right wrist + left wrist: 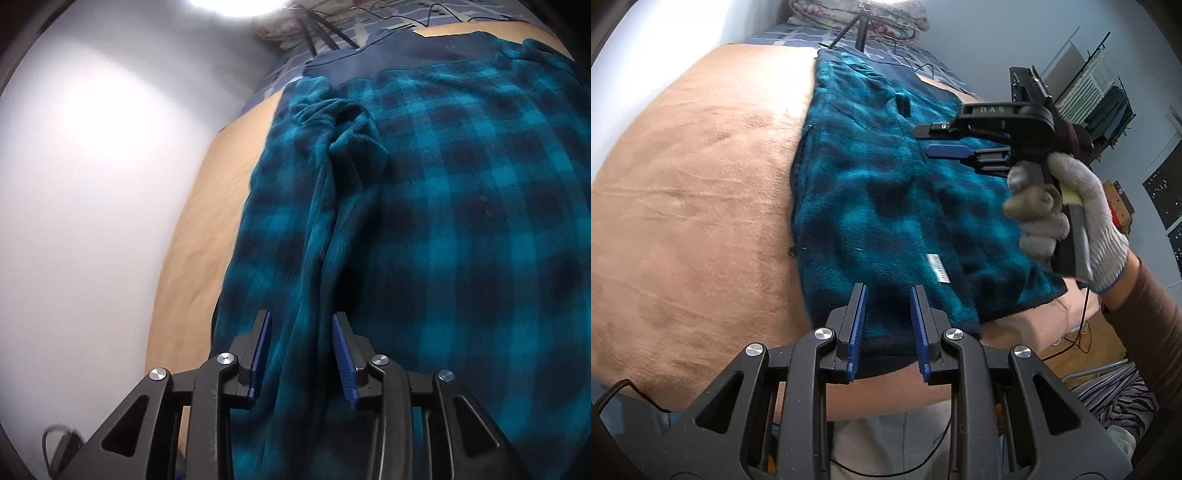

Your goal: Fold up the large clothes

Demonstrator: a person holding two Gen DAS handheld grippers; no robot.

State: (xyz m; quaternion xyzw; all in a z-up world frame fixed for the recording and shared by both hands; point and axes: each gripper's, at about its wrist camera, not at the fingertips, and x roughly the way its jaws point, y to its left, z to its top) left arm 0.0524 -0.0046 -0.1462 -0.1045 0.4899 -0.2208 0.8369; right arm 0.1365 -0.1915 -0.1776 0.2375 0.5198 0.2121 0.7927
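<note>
We were mid-fold on the teal plaid fleece garment (886, 206), which lay spread along the tan blanket (694, 192) covering the bed, its near hem at the bed edge, navy lining showing at the far end. Judging by the lie, one lengthwise fold looked done & a second was being set up.

L gripper (888, 325) sat low at the near hem w/ its blue pads (860, 325) spread apart, nothing between them, hovering just over the dark hem band. R gripper (301, 356) was also spread, but a raised ridge of fleece (317, 258) ran up between its pads; whether the cloth was truly touching the pads or only passing behind them we couldn't tell, the right wrist view being soft w/ blur.

From the left wrist view, the gloved right hand (1067, 218) held its tool high over the garment's right side, wrist cocked, fingers pointing across toward the far-left, approx. level w/ the cloth.

Next move, as we judged it: close R on that ridge, close L on the hem, then lift both together & carry across. Risk: thick fleece slipping or bunching if the two grips weren't even
</note>
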